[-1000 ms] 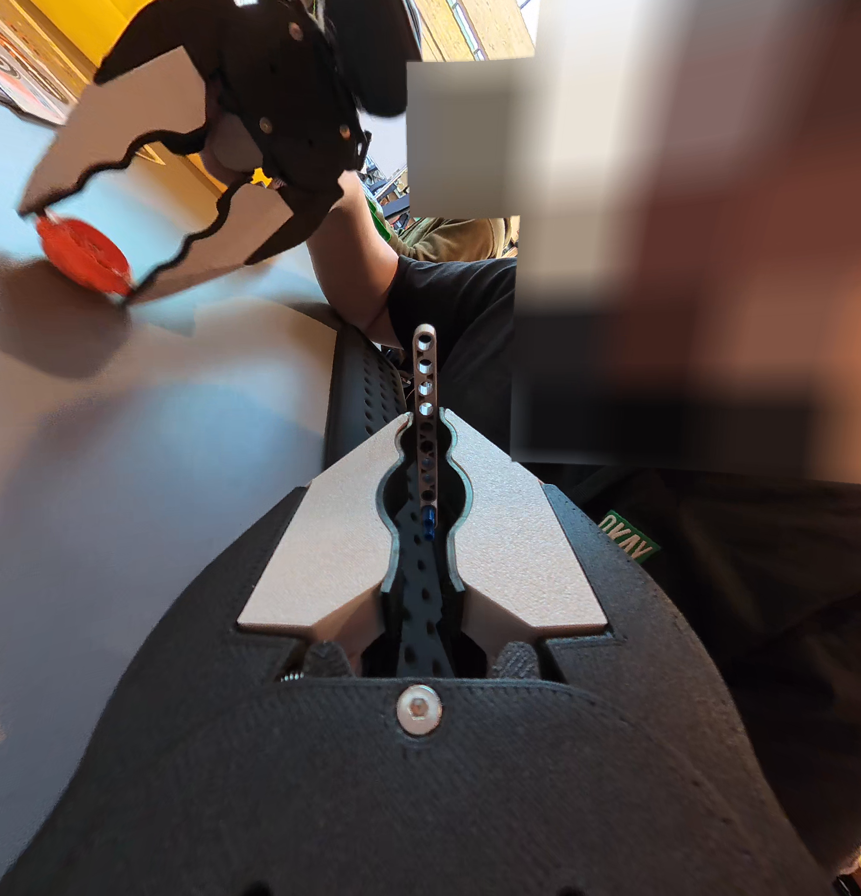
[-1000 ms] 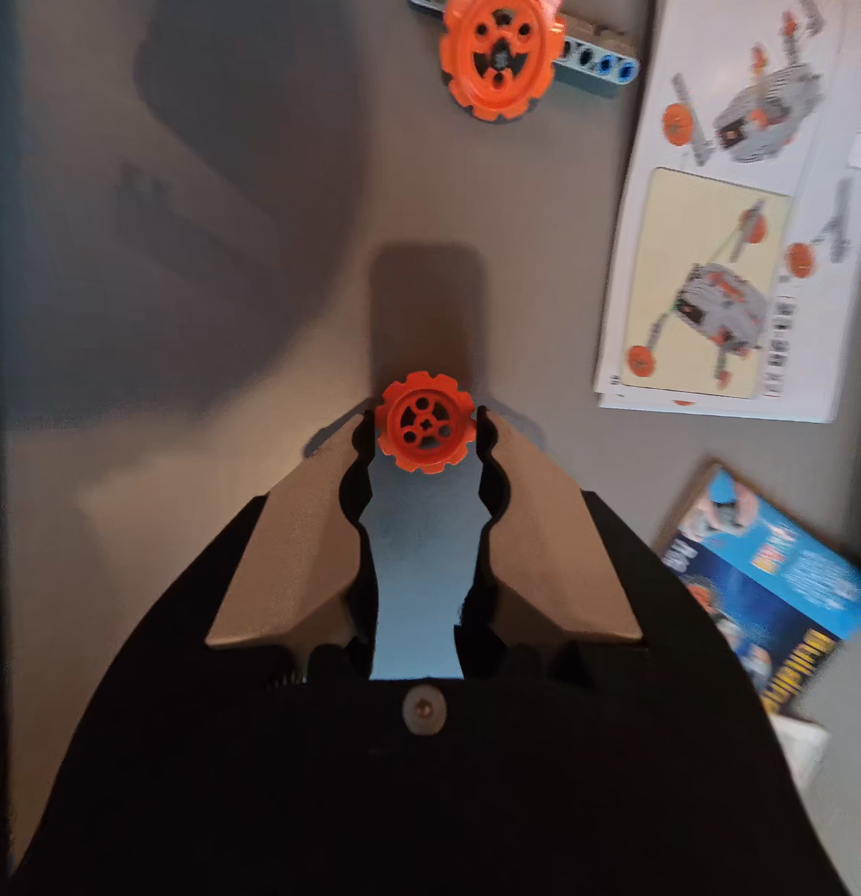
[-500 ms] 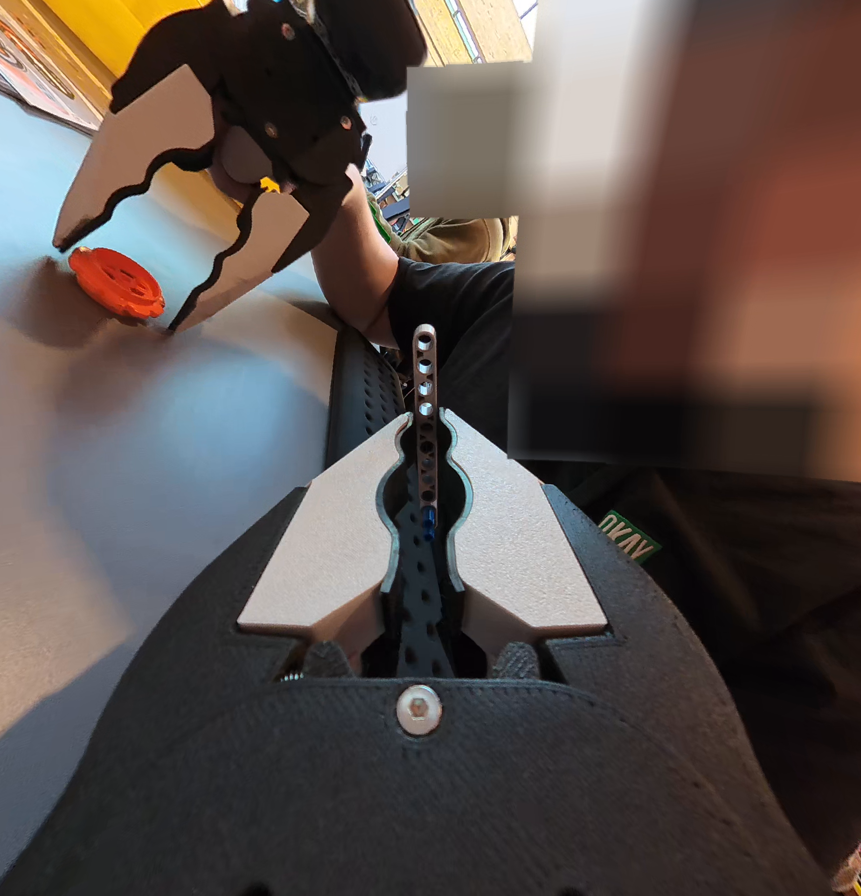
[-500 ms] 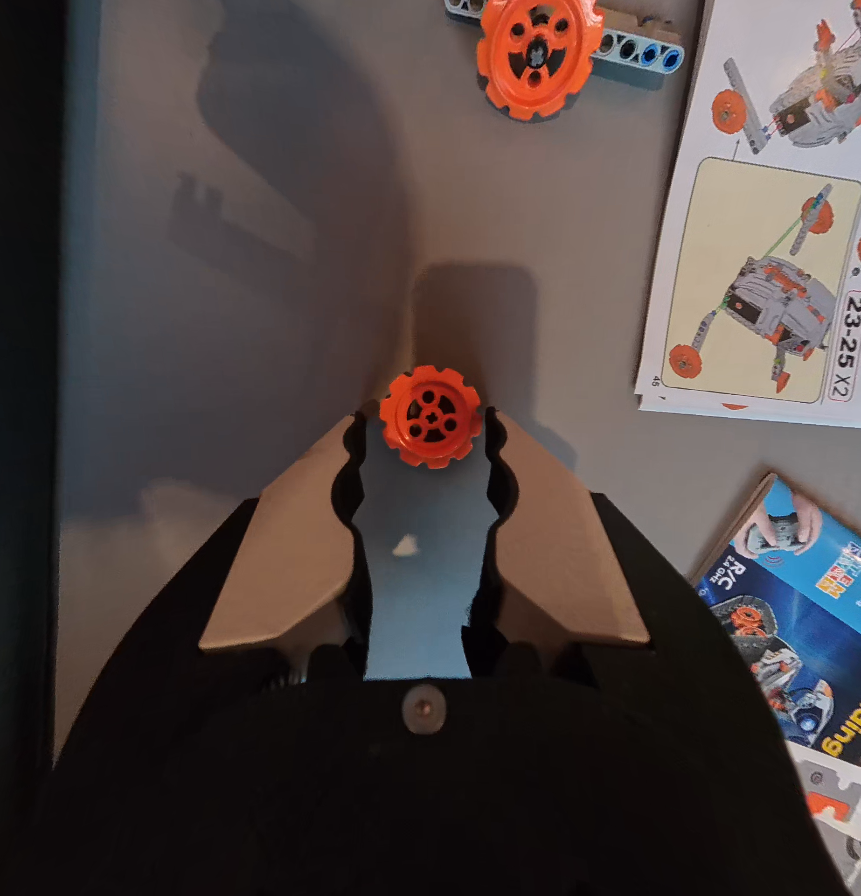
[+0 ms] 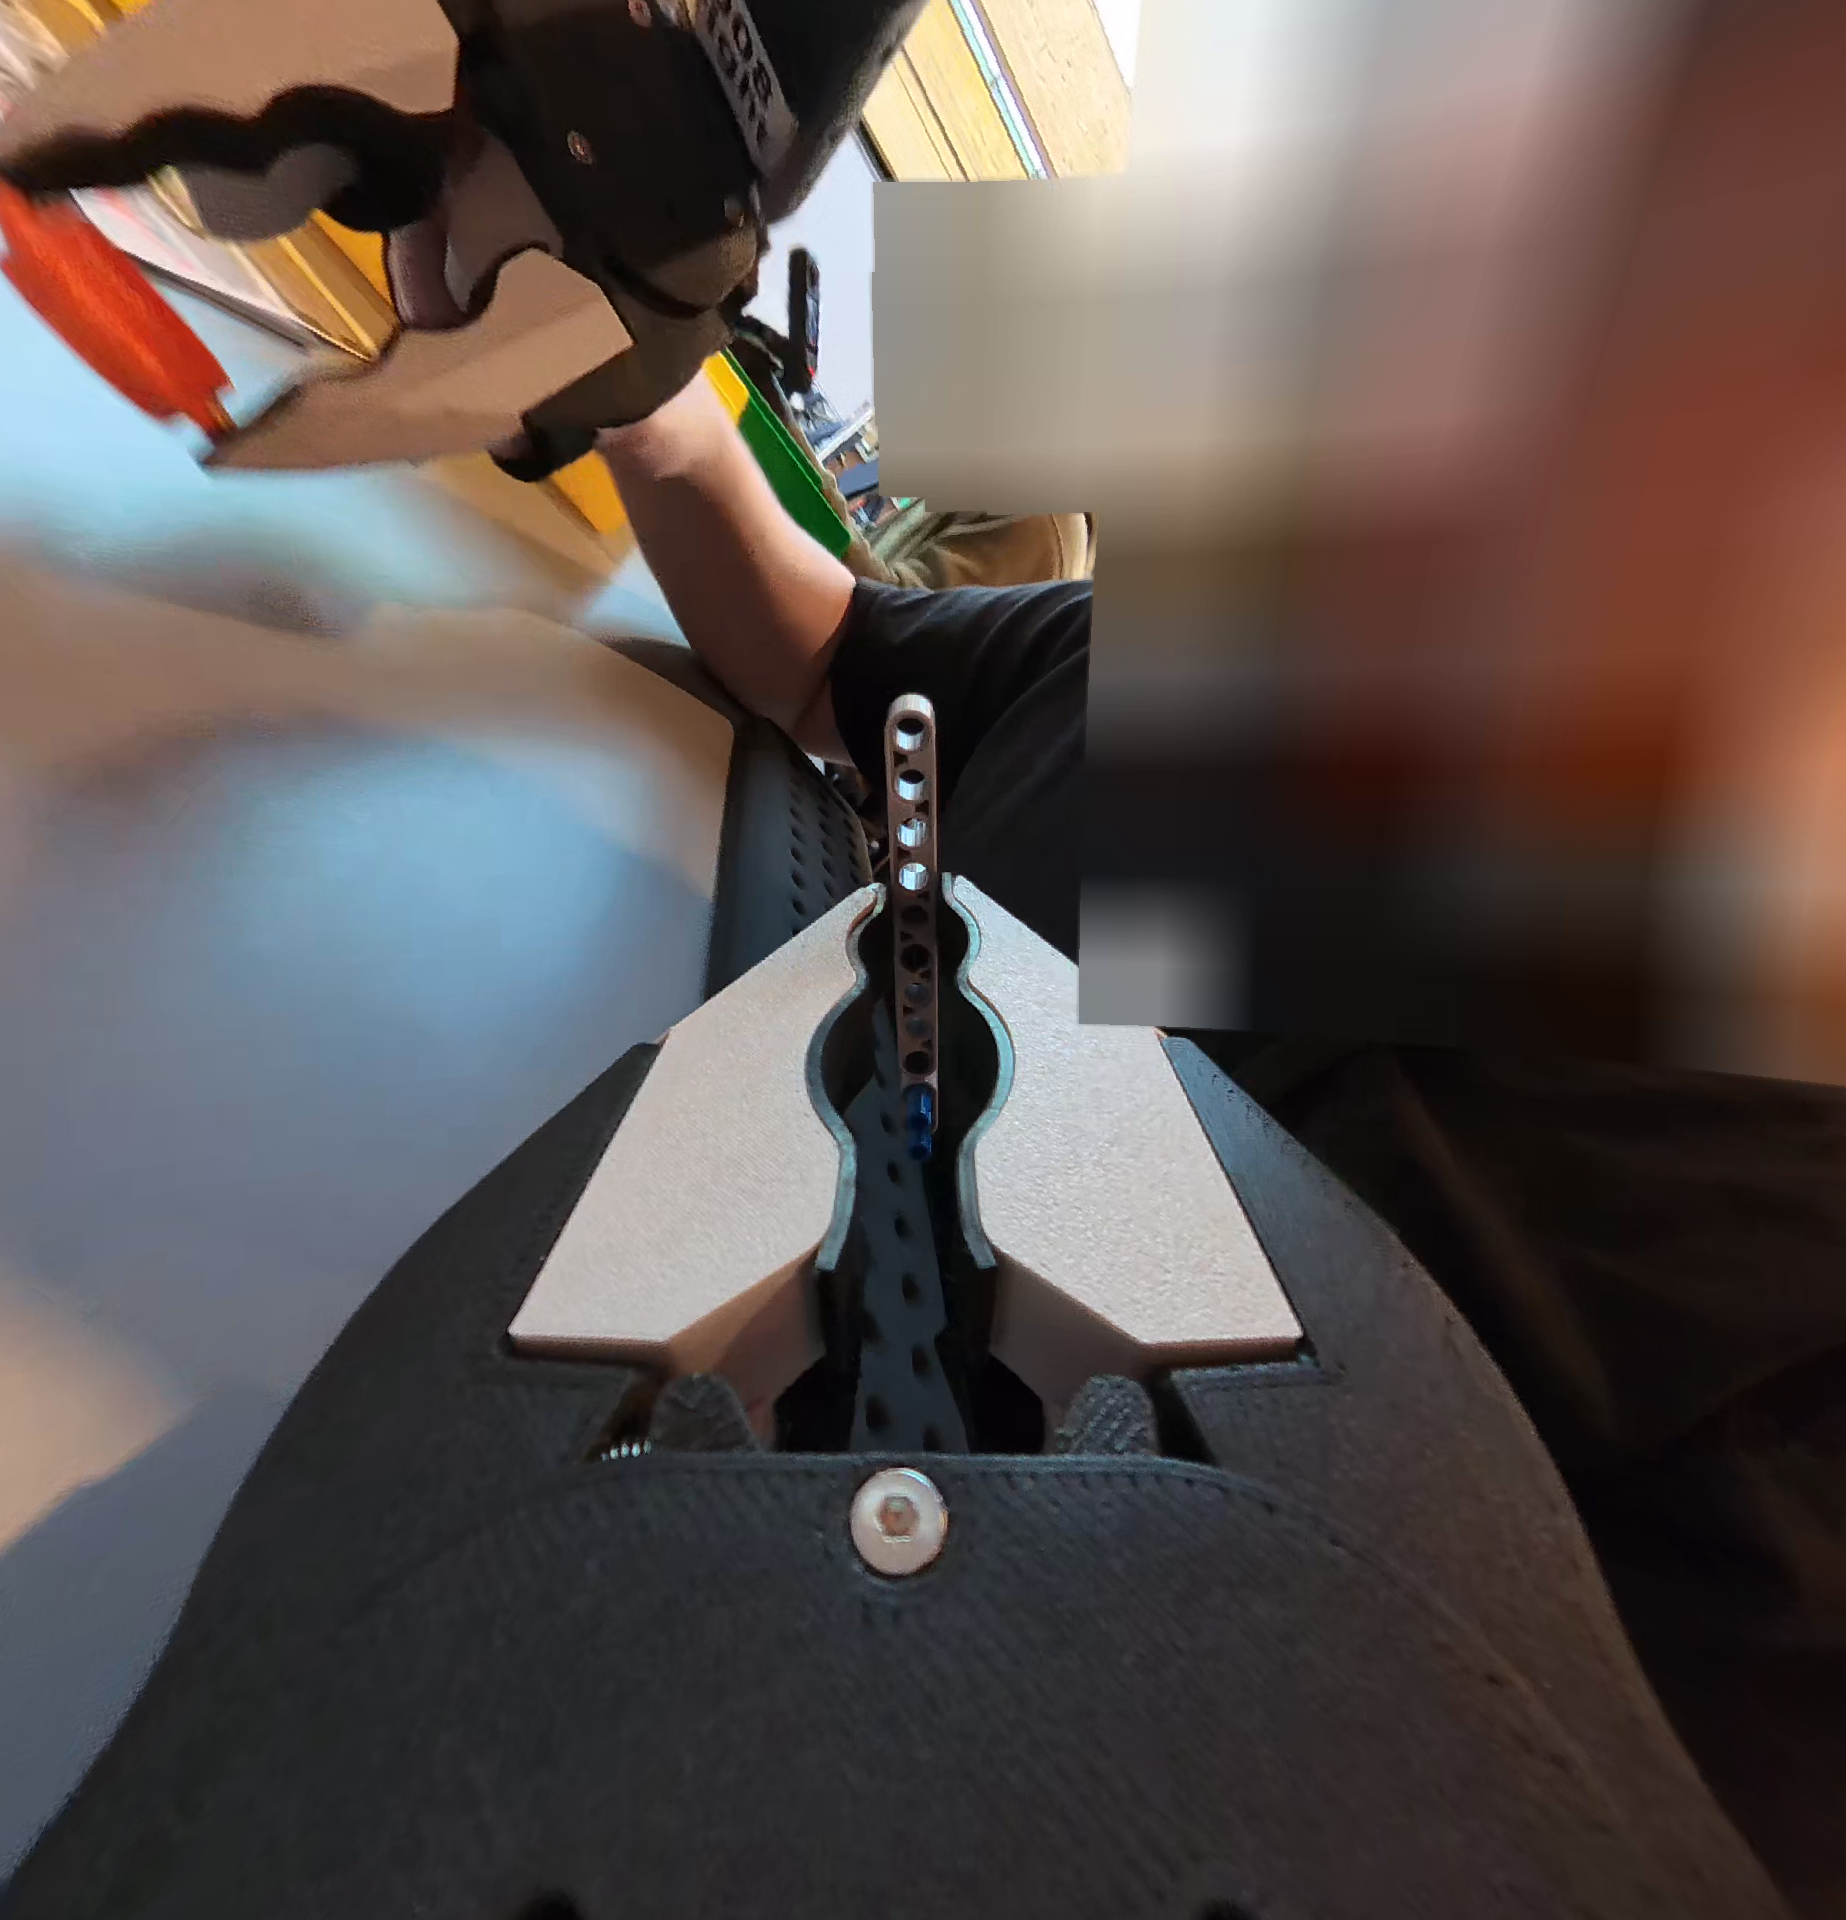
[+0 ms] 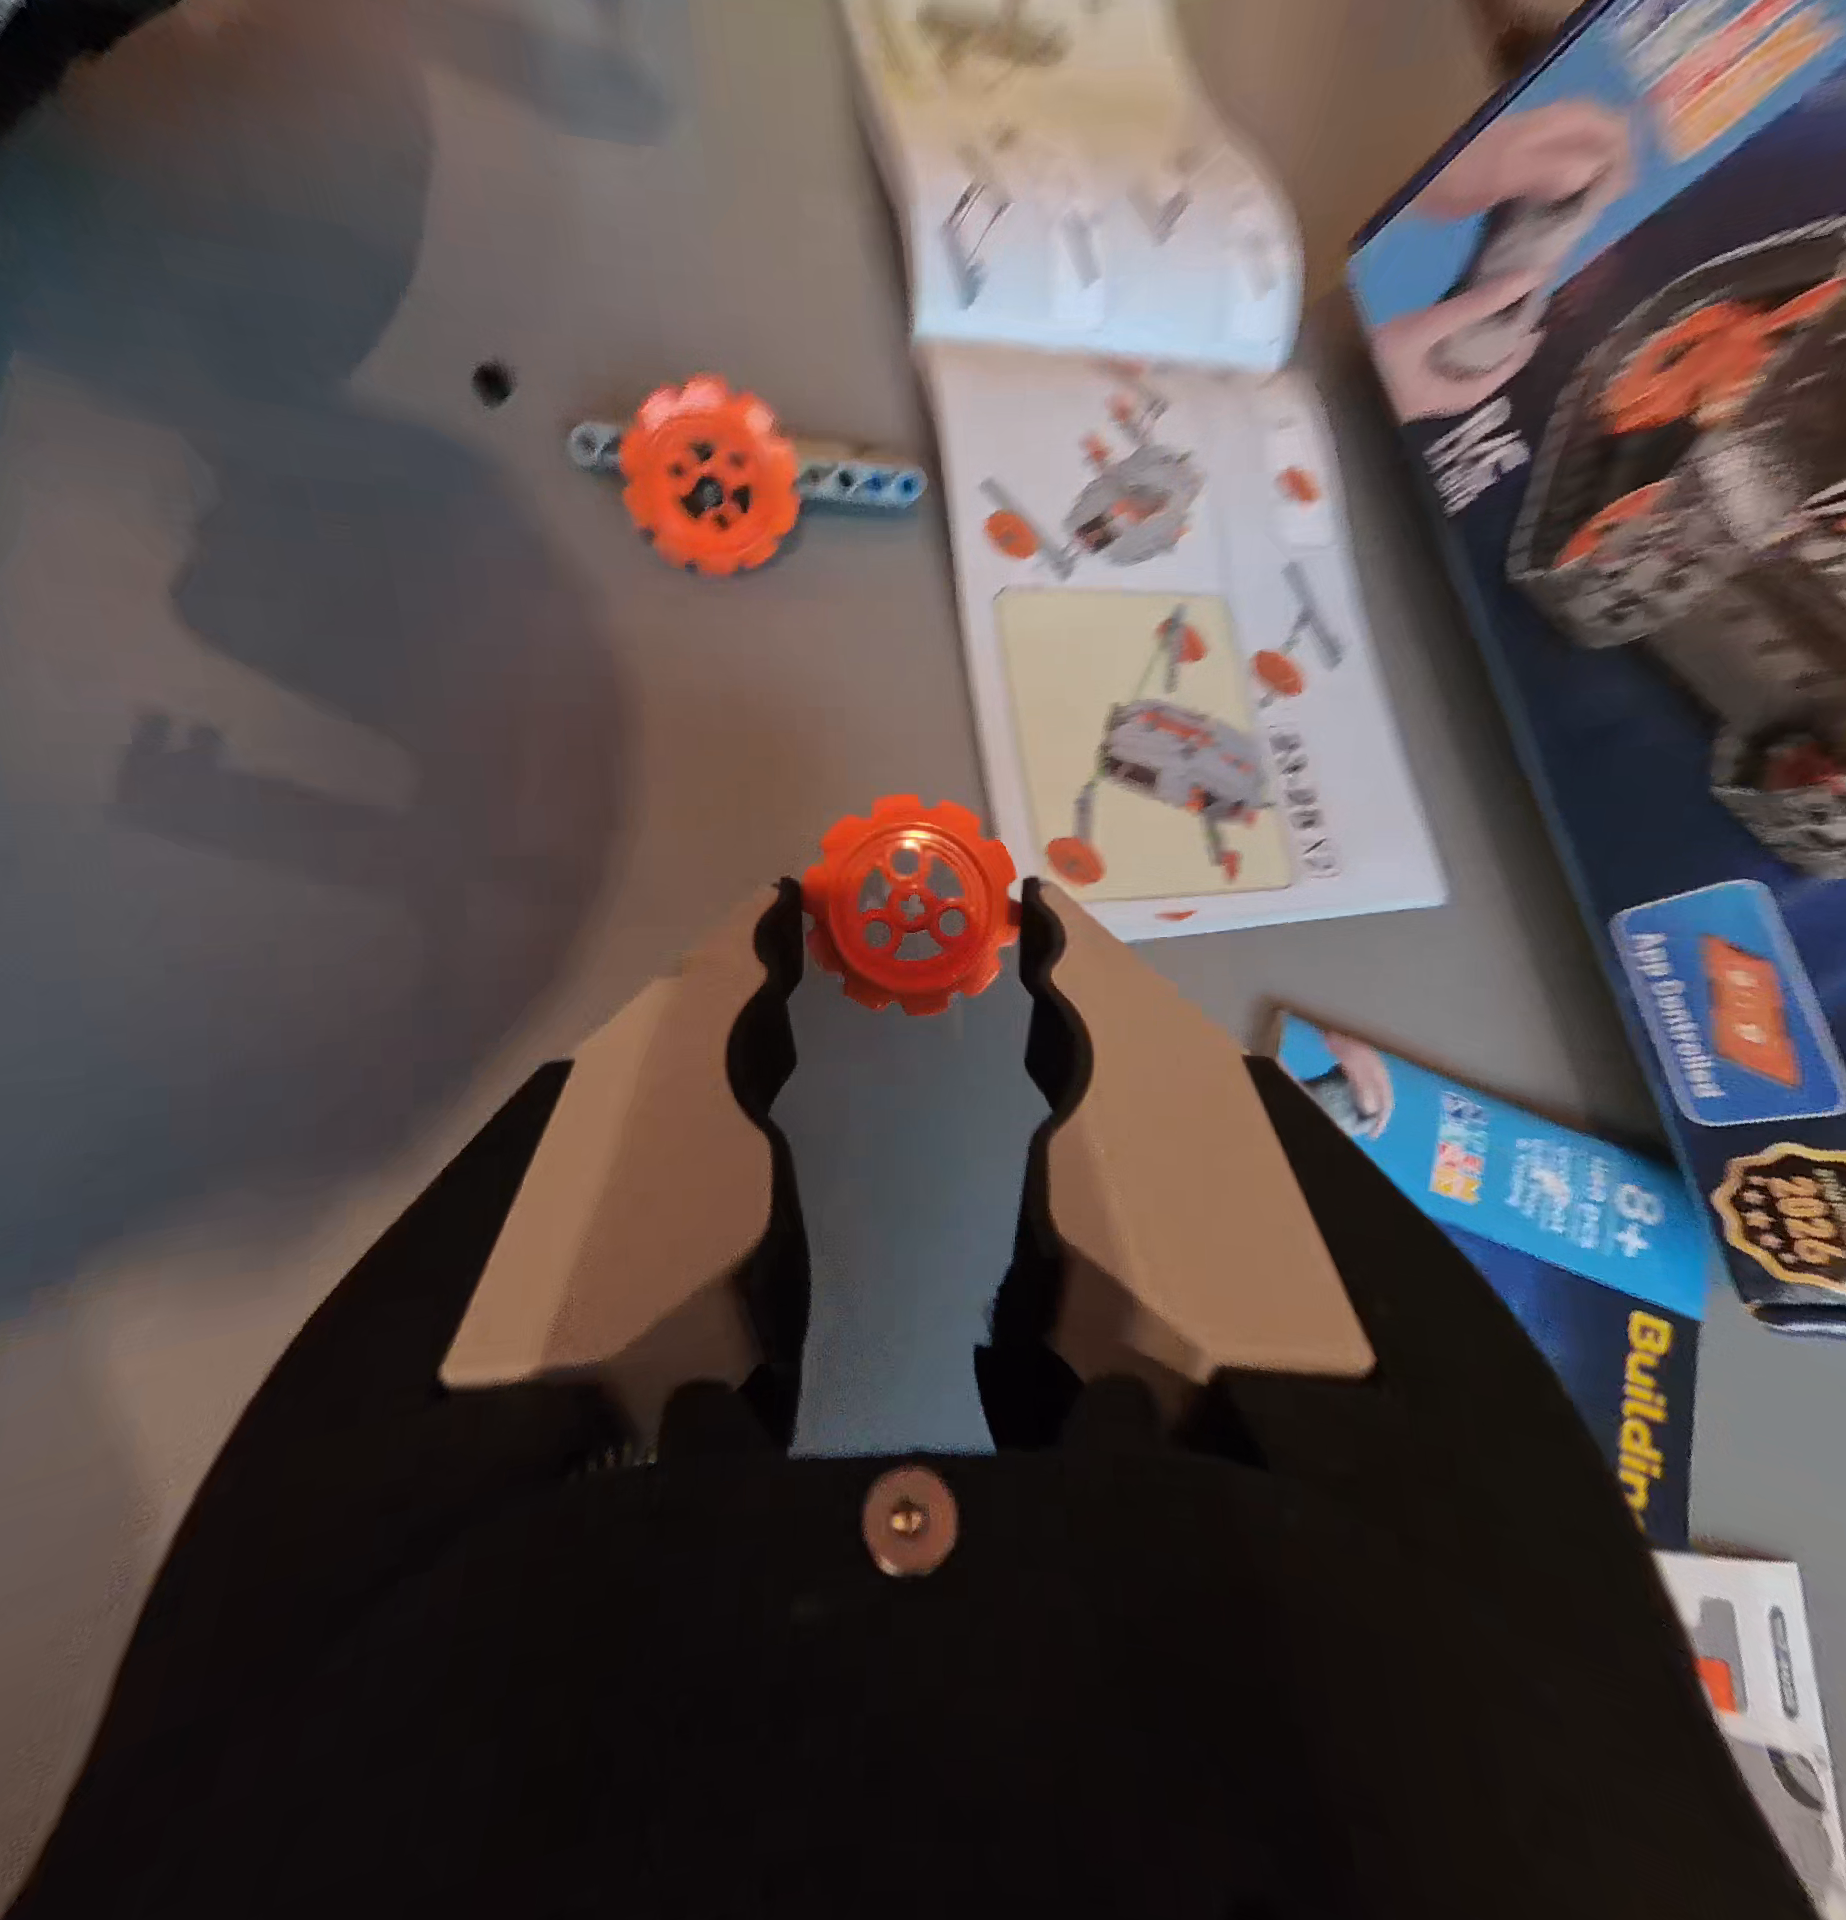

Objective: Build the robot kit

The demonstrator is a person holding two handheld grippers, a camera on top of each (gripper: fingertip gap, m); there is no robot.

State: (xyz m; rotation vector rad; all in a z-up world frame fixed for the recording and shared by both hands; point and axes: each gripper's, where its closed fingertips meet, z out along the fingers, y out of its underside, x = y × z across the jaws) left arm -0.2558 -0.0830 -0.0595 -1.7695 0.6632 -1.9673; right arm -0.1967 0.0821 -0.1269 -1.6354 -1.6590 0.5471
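Observation:
My left gripper (image 5: 914, 891) is shut on a thin grey beam with holes (image 5: 911, 790) that stands up between its fingertips. A small blue pin (image 5: 921, 1122) sits at the beam's lower end. My right gripper (image 6: 908, 906) is shut on a small orange toothed wheel (image 6: 903, 904) and holds it above the grey table (image 6: 483, 1039). In the left wrist view the right gripper's fingers (image 5: 431, 384) show at the upper left, with the orange wheel (image 5: 108, 301) between them.
A second orange wheel (image 6: 709, 473) sits on a grey beam (image 6: 867, 483) on the table, with a small black piece (image 6: 491, 379) near it. An open instruction booklet (image 6: 1137, 675), a blue box (image 6: 1677, 520) and a blue leaflet (image 6: 1501, 1174) lie to the right. A person's arm (image 5: 732, 520) shows behind. Some 20 cm of space lies between my two pairs of fingers.
The right gripper has closed on the small orange wheel and lifted it off the table, tilting and moving nearer the left gripper. The left gripper has kept still with the beam.

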